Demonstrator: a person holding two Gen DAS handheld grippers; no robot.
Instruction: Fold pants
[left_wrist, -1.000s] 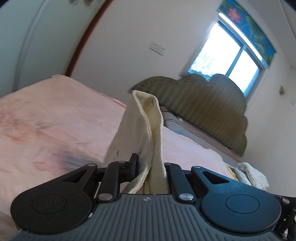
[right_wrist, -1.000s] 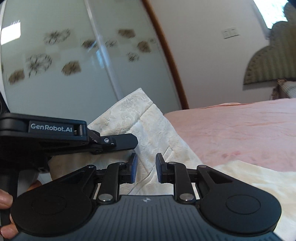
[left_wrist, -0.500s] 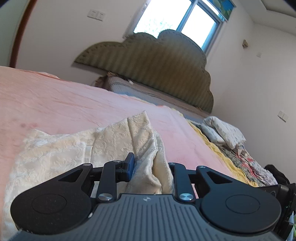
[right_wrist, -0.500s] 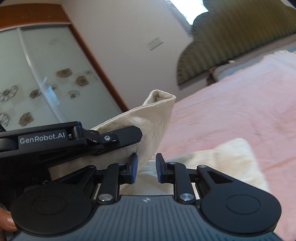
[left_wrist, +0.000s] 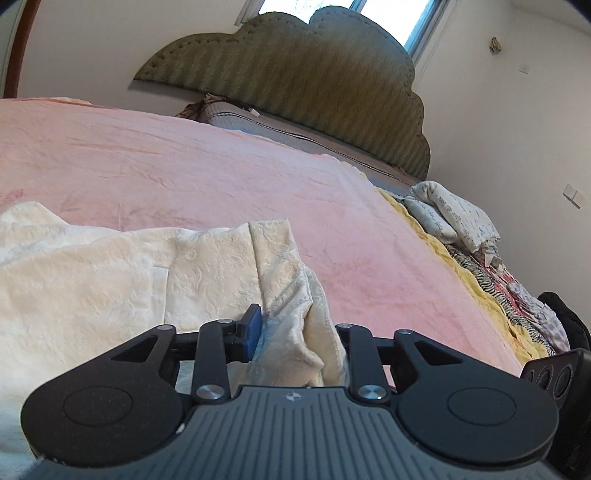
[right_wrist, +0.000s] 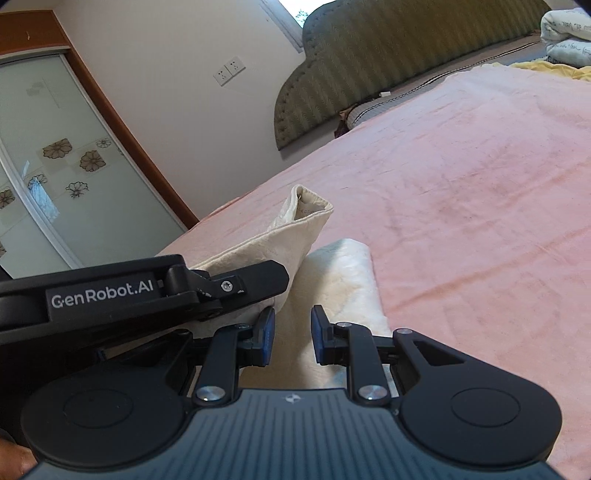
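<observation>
We have the bed under us, its pink cover wide and bare, and the cream pants lie on its near part. Our left gripper is clenched on a bunched edge — we should lay it flat and square before letting go. Our right gripper is spread, empty, just over the fabric — ready to smooth the fold.

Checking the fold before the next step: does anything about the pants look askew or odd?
Yes. The left claw grips a bunched corner of the cream pants, and in the right wrist view that hem end sticks up open above the folded layer on the pink bedspread, not flat.
</observation>
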